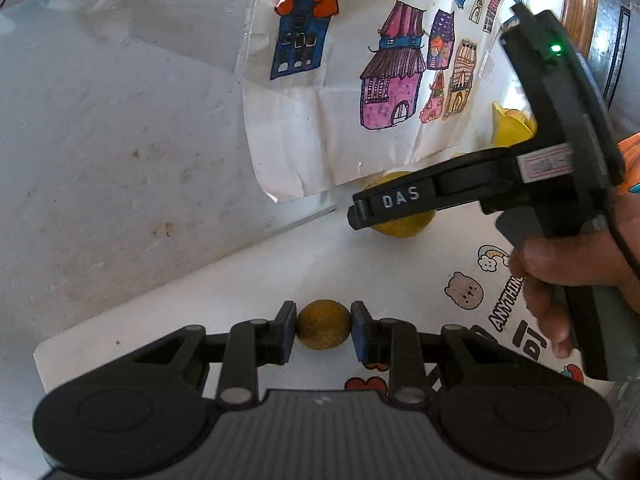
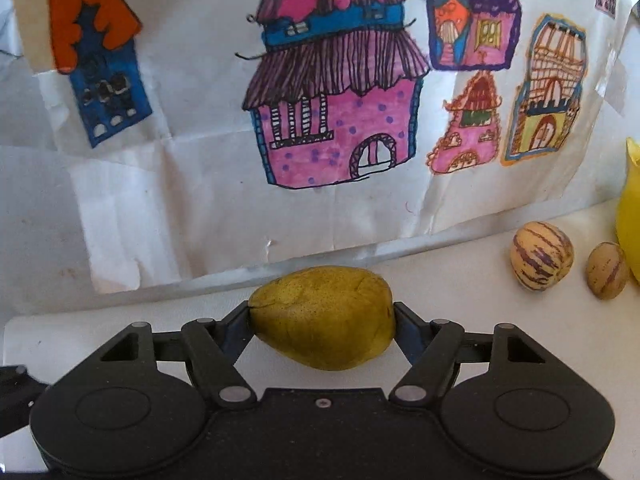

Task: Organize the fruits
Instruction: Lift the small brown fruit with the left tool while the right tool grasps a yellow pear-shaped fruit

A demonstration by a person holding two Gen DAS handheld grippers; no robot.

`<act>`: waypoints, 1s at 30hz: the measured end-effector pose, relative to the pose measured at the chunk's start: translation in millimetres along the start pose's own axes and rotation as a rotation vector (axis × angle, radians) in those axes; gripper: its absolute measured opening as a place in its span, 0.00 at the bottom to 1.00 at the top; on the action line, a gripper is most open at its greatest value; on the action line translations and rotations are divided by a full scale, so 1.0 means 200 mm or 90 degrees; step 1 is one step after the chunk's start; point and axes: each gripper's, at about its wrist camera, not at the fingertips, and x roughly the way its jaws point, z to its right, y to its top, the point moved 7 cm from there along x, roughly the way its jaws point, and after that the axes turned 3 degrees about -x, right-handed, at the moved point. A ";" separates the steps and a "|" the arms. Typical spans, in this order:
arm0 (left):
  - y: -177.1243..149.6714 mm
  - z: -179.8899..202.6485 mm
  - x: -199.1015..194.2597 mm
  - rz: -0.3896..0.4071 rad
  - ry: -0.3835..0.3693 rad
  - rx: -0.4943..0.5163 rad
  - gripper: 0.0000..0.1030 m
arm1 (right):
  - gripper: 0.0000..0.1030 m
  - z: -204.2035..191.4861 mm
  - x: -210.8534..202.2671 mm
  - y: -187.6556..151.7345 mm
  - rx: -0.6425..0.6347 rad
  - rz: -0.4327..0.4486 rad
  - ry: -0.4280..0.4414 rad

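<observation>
- Wall drawing (image 2: pixel 332 92), painted houses on creased paper, fills twelve o'clock in the right wrist view.
- White table (image 2: pixel 460 280), stickered at its near edge.
- Yellow container (image 2: pixel 630 216), three o'clock edge; contents hidden, cannot tell.
- Right gripper (image 2: pixel 322 320), jaws grasping the yellow-green pear (image 2: pixel 324 316) by its two ends, low over the table at six o'clock.
- Left gripper (image 1: pixel 323 326), clenched on a small round brown fruit (image 1: pixel 323 324), six o'clock of its own view.
- Two striped fruits (image 2: pixel 542 255), loose on the table beside the container.
- Risk: the pear, pinched end to end on tapering skin, may pivot or squirt free on lifting; the round fruit may roll if let go carelessly.
</observation>
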 end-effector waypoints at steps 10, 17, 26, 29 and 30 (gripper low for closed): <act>0.01 0.06 -0.07 0.016 -0.003 0.016 0.31 | 0.72 0.02 -0.32 -0.01 -0.003 0.033 -0.001; 0.03 0.19 -0.16 0.036 -0.023 0.035 0.31 | 0.72 0.03 -0.60 -0.02 0.010 0.070 -0.021; 0.03 0.35 -0.38 0.073 -0.043 0.066 0.31 | 0.72 0.02 -1.00 -0.11 0.032 0.121 -0.058; 0.03 0.42 -0.47 0.085 -0.053 0.077 0.31 | 0.72 0.02 -1.16 -0.14 0.043 0.138 -0.066; 0.03 0.44 -0.50 0.090 -0.056 0.081 0.31 | 0.72 0.02 -1.21 -0.15 0.047 0.145 -0.068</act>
